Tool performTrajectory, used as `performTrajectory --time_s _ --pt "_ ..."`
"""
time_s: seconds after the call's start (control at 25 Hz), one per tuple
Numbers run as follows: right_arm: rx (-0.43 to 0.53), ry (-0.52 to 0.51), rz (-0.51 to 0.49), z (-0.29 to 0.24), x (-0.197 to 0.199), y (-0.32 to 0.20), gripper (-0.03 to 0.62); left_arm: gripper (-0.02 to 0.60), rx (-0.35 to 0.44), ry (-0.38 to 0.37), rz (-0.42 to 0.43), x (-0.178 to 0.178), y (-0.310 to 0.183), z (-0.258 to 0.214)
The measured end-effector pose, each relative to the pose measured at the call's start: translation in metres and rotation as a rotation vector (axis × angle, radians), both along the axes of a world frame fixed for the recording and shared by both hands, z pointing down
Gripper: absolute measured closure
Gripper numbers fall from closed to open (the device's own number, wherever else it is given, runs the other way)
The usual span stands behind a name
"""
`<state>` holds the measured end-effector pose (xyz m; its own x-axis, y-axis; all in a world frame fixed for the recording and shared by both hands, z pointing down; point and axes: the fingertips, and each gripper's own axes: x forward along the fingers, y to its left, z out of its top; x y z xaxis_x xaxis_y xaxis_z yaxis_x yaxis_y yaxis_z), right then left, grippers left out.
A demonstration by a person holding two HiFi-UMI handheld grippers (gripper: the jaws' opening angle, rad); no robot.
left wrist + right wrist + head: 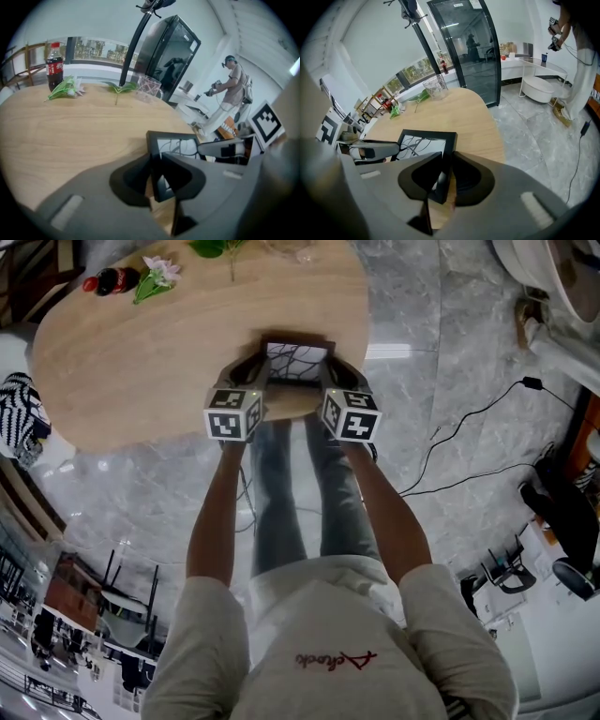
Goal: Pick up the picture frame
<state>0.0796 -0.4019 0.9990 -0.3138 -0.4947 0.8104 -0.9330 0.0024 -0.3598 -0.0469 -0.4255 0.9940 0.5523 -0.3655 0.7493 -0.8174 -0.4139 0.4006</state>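
Right now I look down on an oval wooden table (141,362) standing on a grey marble floor (450,381), where a black cable (531,383) trails across the tiles. The picture frame (296,360) sits at the table's near edge; I cannot tell whether it is clear of the wood. Farther back on the top are a clear glass container (149,87), a green leaf sprig (121,87), a small flower (157,274) and a cola bottle (55,65). Beyond the table I see a dark glass door (471,47), windows, and a person (233,89) standing across the room. My left gripper (260,371) has its fingers closed on the frame's left bar. My right gripper (330,371) clamps the right bar. Each pair of jaws stands only as far apart as the black moulding pinched between them.
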Motion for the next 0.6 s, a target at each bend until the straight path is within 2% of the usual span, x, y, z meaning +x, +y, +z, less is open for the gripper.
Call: performTrajectory --time_s 0.24,0.6 --pt "0.064 0.015 -0.055 -0.033 -0.001 -0.008 0.512 0.506 0.046 -0.001 -0.026 -0.001 -0.002 -0.03" --pt "0.215 0.047 -0.113 -0.126 -0.007 -0.034 0.512 0.505 0.177 -0.01 -0.065 -0.009 -0.018 -0.12"
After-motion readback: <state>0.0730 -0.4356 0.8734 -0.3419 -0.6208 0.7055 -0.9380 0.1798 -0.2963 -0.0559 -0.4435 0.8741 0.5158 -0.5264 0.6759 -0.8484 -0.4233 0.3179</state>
